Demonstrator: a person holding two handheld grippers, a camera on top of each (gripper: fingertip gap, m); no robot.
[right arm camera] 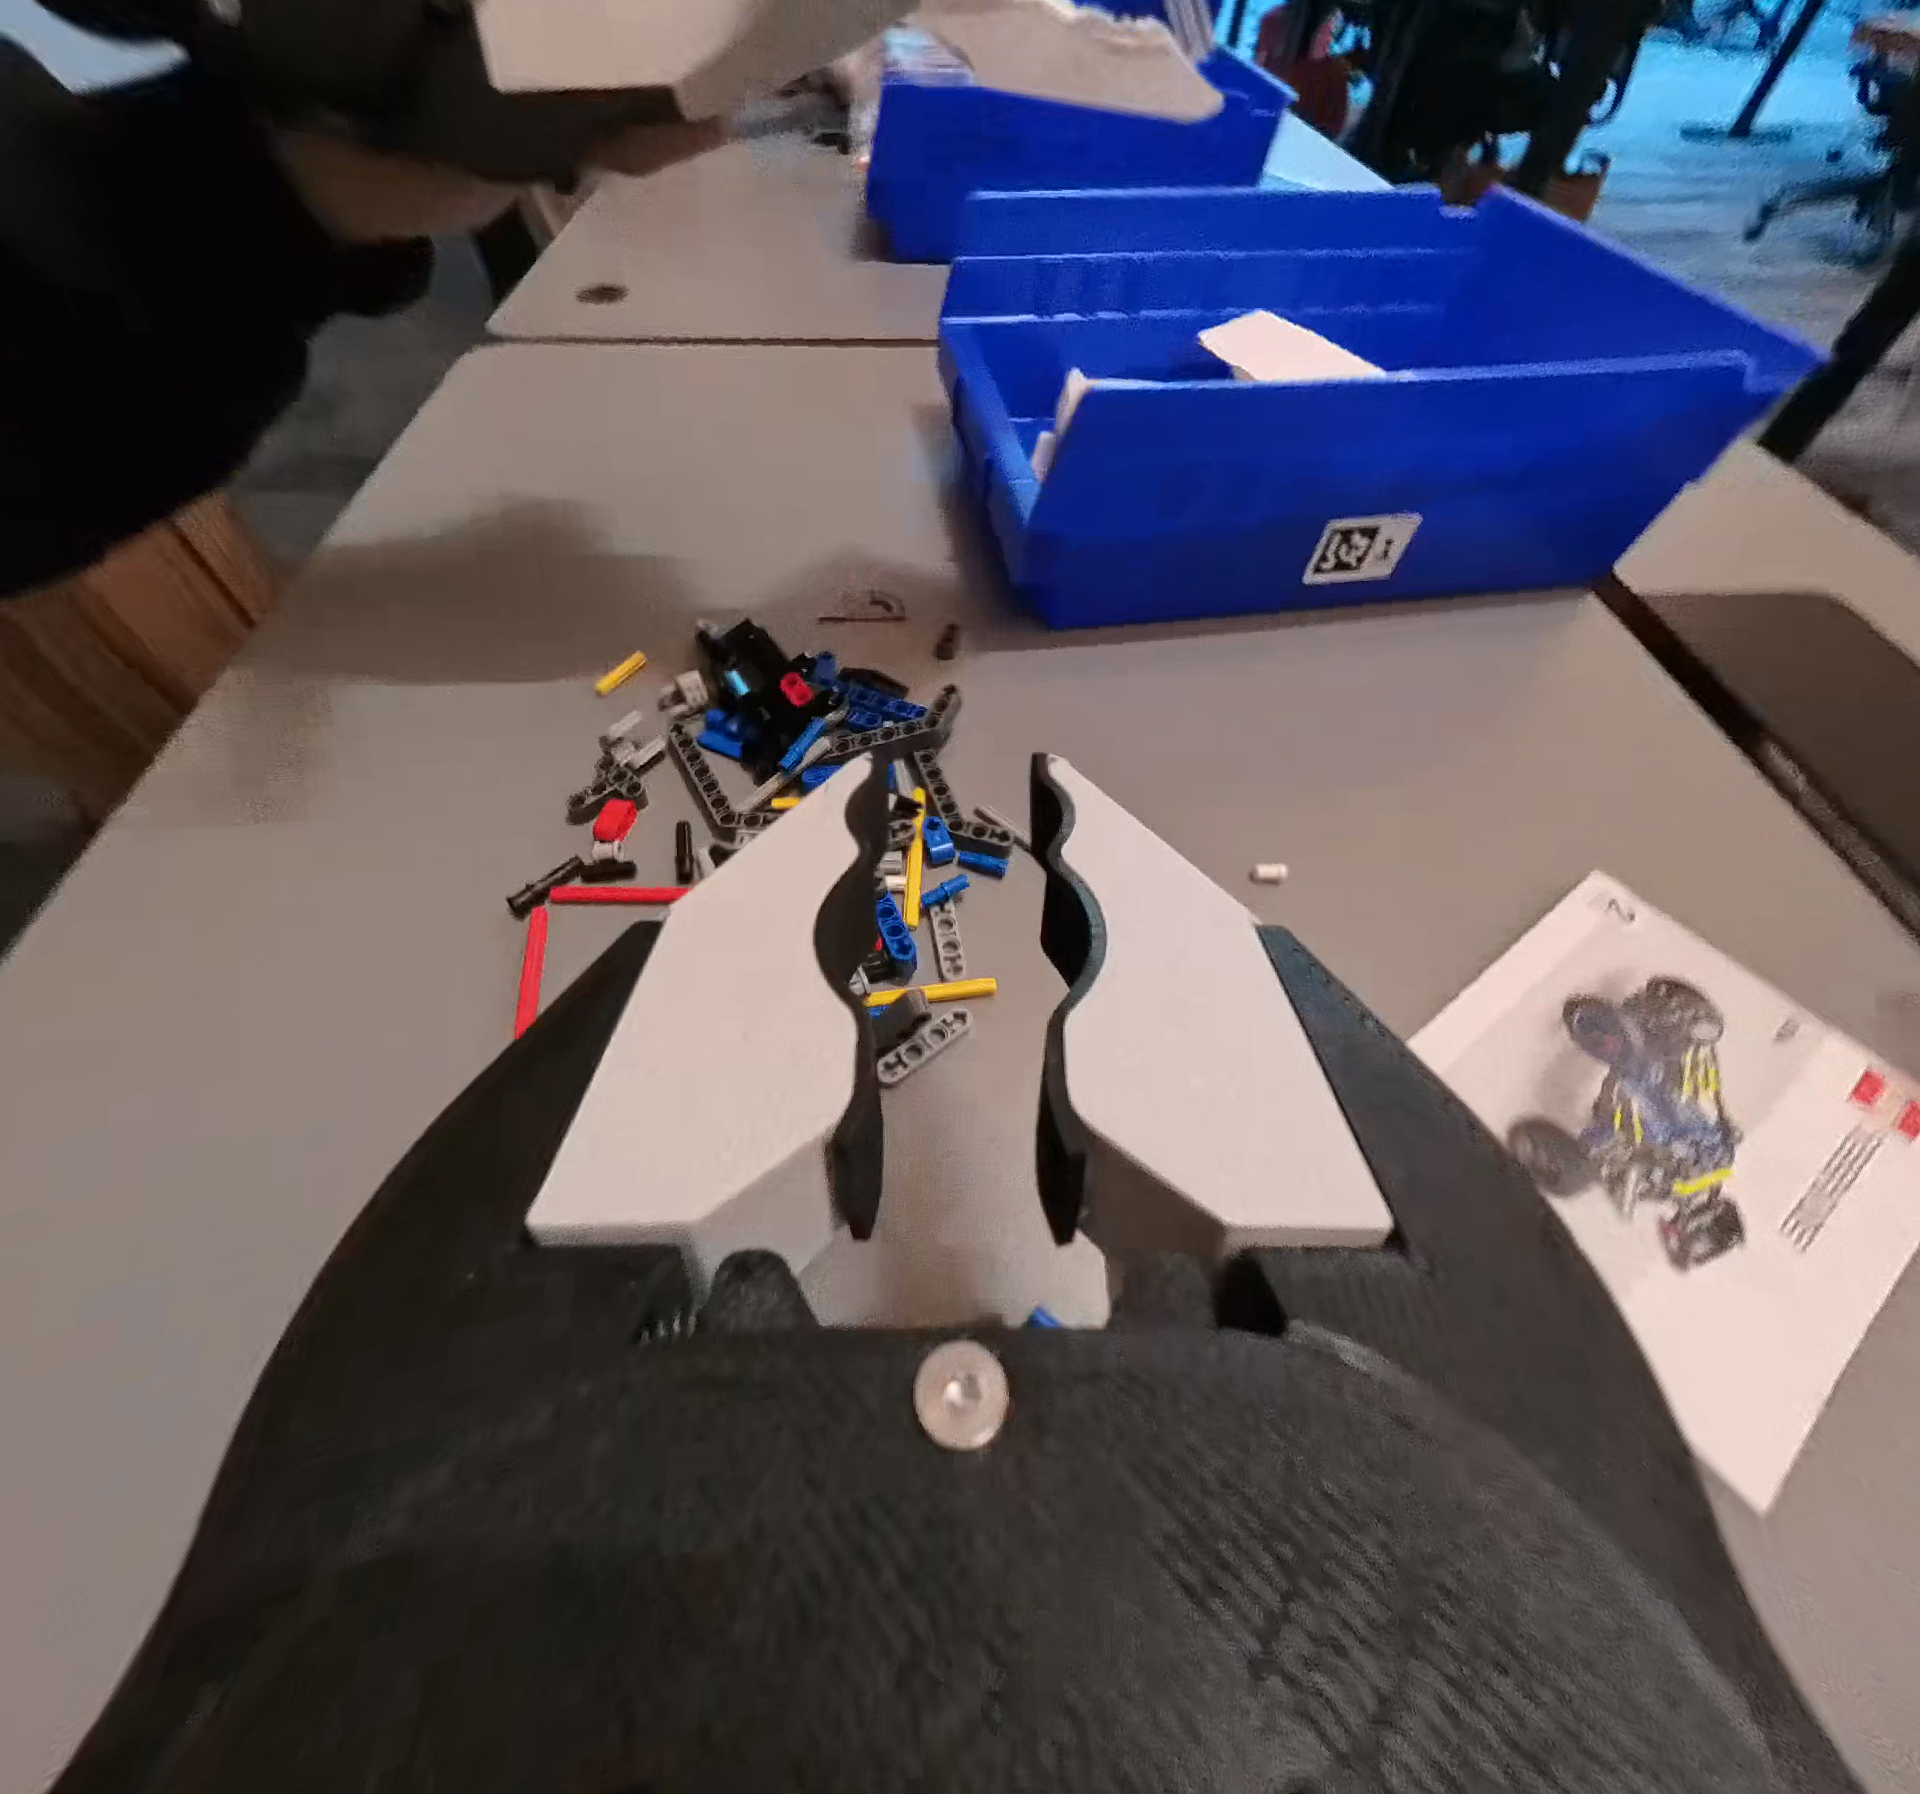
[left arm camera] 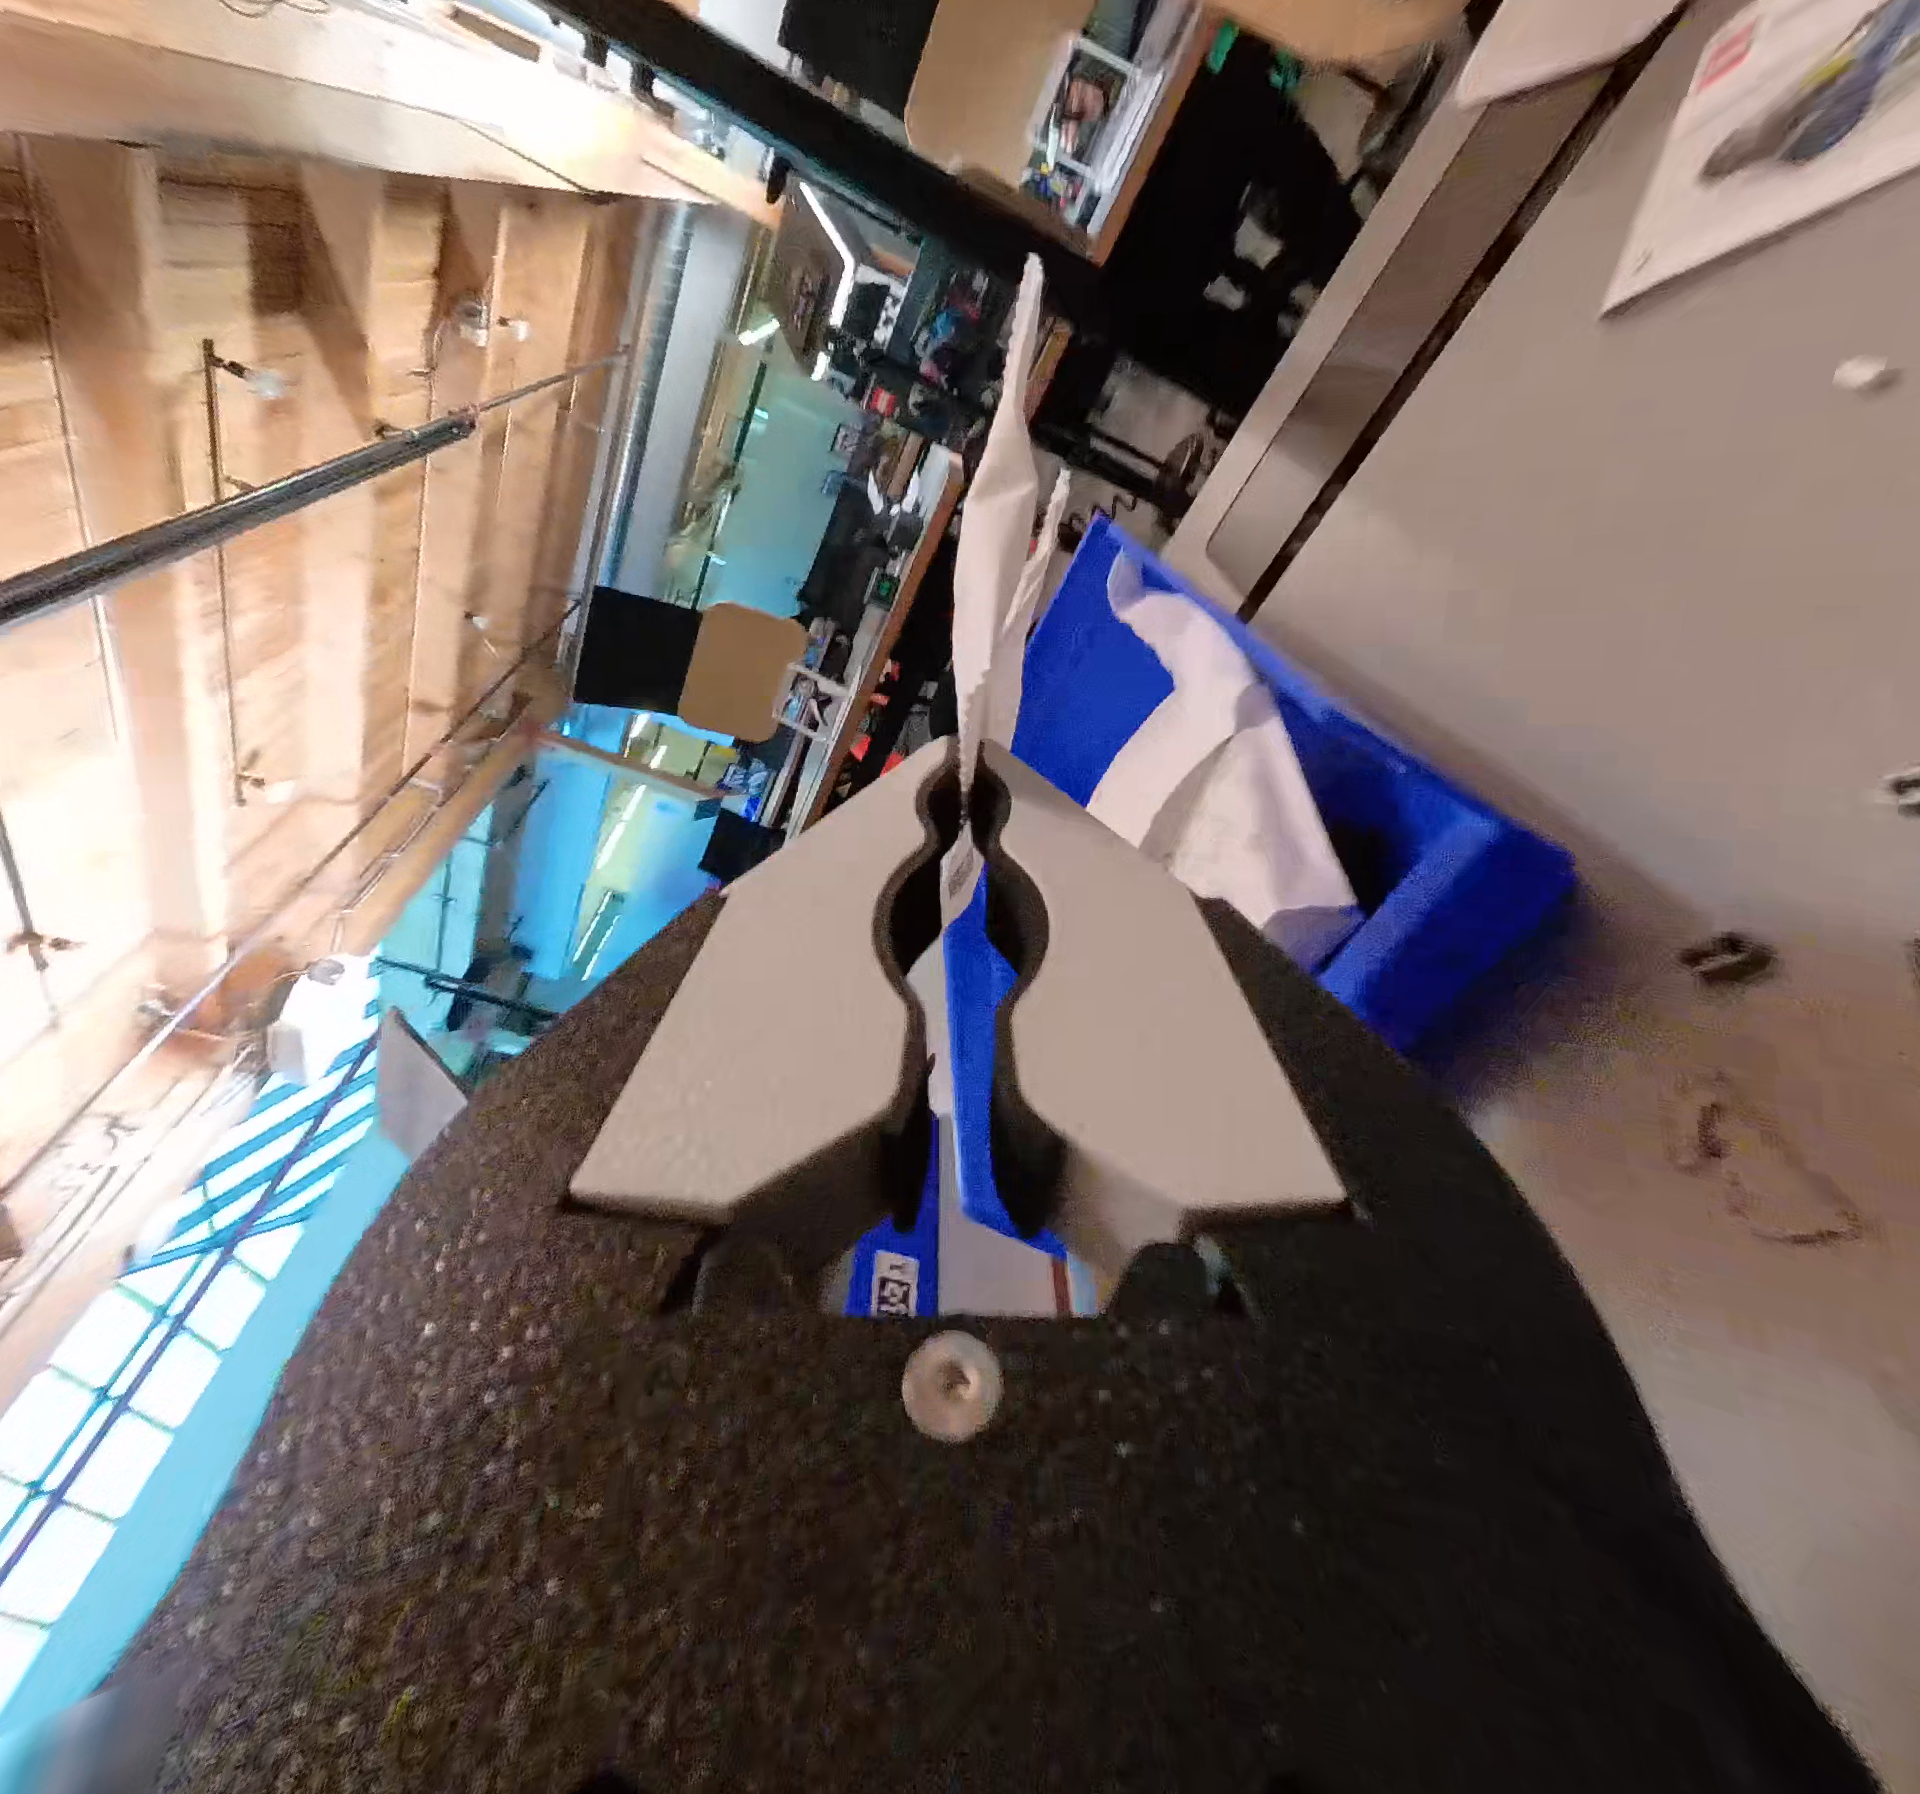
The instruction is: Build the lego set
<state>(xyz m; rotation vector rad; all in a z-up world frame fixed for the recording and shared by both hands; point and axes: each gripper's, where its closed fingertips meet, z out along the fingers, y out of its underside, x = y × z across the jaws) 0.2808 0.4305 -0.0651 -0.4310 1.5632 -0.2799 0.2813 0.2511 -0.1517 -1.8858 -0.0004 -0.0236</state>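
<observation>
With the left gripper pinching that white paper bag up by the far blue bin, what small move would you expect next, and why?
Probably carry it the rest of the way over the far blue bin and open. The left gripper is shut on the torn white paper bag, which looks empty, and similar white paper already lies in that bin. The Lego pieces sit loose on the table, under the open right gripper.
</observation>
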